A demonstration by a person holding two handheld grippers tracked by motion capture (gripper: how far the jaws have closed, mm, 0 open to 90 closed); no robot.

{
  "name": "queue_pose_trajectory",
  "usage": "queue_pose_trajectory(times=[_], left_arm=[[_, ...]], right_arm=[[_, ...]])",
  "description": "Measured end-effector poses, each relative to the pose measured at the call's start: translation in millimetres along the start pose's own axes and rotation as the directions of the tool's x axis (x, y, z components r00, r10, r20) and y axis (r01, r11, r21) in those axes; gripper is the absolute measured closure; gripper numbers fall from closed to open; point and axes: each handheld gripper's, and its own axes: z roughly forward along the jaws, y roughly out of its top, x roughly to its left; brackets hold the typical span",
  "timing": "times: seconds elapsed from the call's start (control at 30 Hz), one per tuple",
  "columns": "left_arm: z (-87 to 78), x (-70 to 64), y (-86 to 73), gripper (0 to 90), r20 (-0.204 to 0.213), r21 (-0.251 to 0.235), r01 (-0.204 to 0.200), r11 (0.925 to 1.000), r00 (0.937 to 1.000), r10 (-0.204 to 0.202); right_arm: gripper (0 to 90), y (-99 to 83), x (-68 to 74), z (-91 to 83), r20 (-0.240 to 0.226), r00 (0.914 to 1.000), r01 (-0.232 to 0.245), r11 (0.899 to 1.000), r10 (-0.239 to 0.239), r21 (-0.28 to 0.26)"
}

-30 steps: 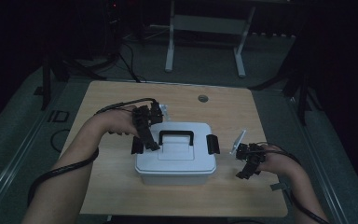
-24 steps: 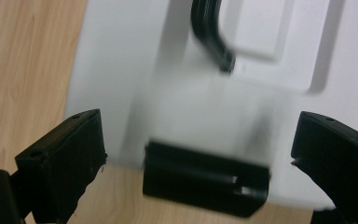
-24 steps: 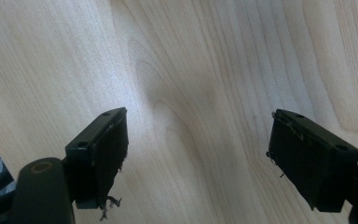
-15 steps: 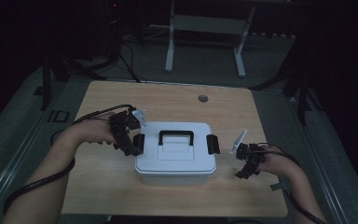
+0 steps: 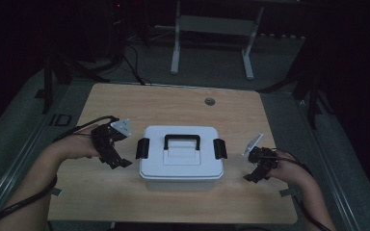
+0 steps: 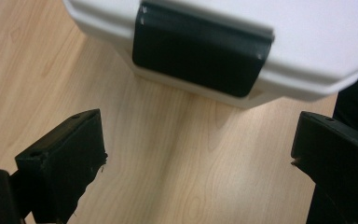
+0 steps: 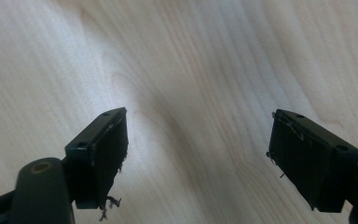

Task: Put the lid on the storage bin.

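A white plastic box point(image 5: 180, 159) with a black top handle point(image 5: 182, 140) and a black latch on each end stands in the middle of the wooden table point(image 5: 173, 103). My left gripper point(image 5: 118, 162) rests just left of the box, open, its jaws wide apart. In the left gripper view that gripper point(image 6: 198, 154) points at the left latch point(image 6: 200, 63) of the box point(image 6: 307, 42), a short way off. My right gripper point(image 5: 253, 177) sits to the right of the box, open and empty. In the right gripper view it point(image 7: 198, 154) hangs over bare wood.
A round grommet hole point(image 5: 210, 101) sits near the table's far edge. Cables trail from both grippers along the forearms. Beyond the table stand a white frame leg point(image 5: 176, 43) and dark stands on a grey floor.
My left gripper has drawn back from the box's left latch to the left and down onto the table beside it. The right gripper has stayed in place.
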Motion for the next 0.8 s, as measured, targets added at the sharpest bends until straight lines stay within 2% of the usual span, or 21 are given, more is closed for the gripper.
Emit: queue_pose_trajectory(times=[0.07,0.17,0.23,0.3,0.37,0.47,0.53,0.6,0.67,0.7,0.73,0.8], left_arm=[[0.2,-1.2,-7.1,2.6,-0.022,-0.013,-0.003,0.9999,0.9998,0.003],[0.6,-1.4,-18.3,2.6,-0.026,-0.053,0.017,0.9985,0.9995,-0.018],[2.3,0.3,-24.0,2.6,-0.032,-0.05,0.03,0.9983,0.999,-0.031],[4.1,0.4,-27.8,2.6,-0.031,-0.05,0.039,0.998,0.9987,-0.041],[4.5,-0.7,-29.3,2.6,-0.032,-0.055,0.038,0.9978,0.9987,-0.039],[6.4,-3.4,-32.1,2.6,-0.051,-0.06,0.032,0.9977,0.9981,-0.035],[8.1,-4.2,-35.1,2.6,-0.056,-0.065,0.036,0.9972,0.9976,-0.039],[10.2,-4.8,-38.7,2.6,-0.069,-0.065,0.04,0.9971,0.9967,-0.044],[12.5,-5.6,-41.9,2.6,-0.064,-0.073,0.049,0.9961,0.9965,-0.054],[13.5,-6.5,-43.8,2.6,-0.061,-0.075,0.049,0.996,0.9967,-0.053],[14.2,-7.1,-44.9,2.6,-0.062,-0.08,0.053,0.9954,0.9964,-0.058],[15.1,-8.4,-48.3,2.6,-0.067,-0.088,0.055,0.9946,0.9959,-0.061]], right_arm=[[18.1,-3.1,-0.2,-0.5,0.011,0.9998,-0.018,1.0,0.018,-0.023],[16.4,-9.7,-1.1,-0.2,0.01,0.9981,-0.06,0.996,0.061,-0.073],[14.5,-14.2,-1.5,1.5,0.007,0.9962,-0.086,0.993,0.087,-0.087],[13.7,-18.1,-1.2,2.7,0.028,0.9942,-0.1,0.99,0.104,-0.103],[13.2,-21.8,-1.1,2.5,0.04,0.9906,-0.124,0.982,0.131,-0.146],[12.8,-26.9,-0.8,3.6,0.066,0.9792,-0.171,0.956,0.192,-0.24],[12.6,-29.3,-0.7,7.3,0.102,0.9658,-0.2,0.936,0.238,-0.29],[12.6,-31.3,-1.4,11.2,0.116,0.9537,-0.226,0.916,0.278,-0.332],[12.5,-32.6,-1.8,13.9,0.131,0.9409,-0.247,0.897,0.312,-0.365],[12.3,-33.2,-2.1,15.2,0.141,0.9334,-0.255,0.886,0.33,-0.389],[12.1,-34.2,-2.3,16.8,0.14,0.9219,-0.275,0.864,0.362,-0.423],[11.7,-35.7,-2.9,19.7,0.152,0.9036,-0.294,0.838,0.401,-0.461]])
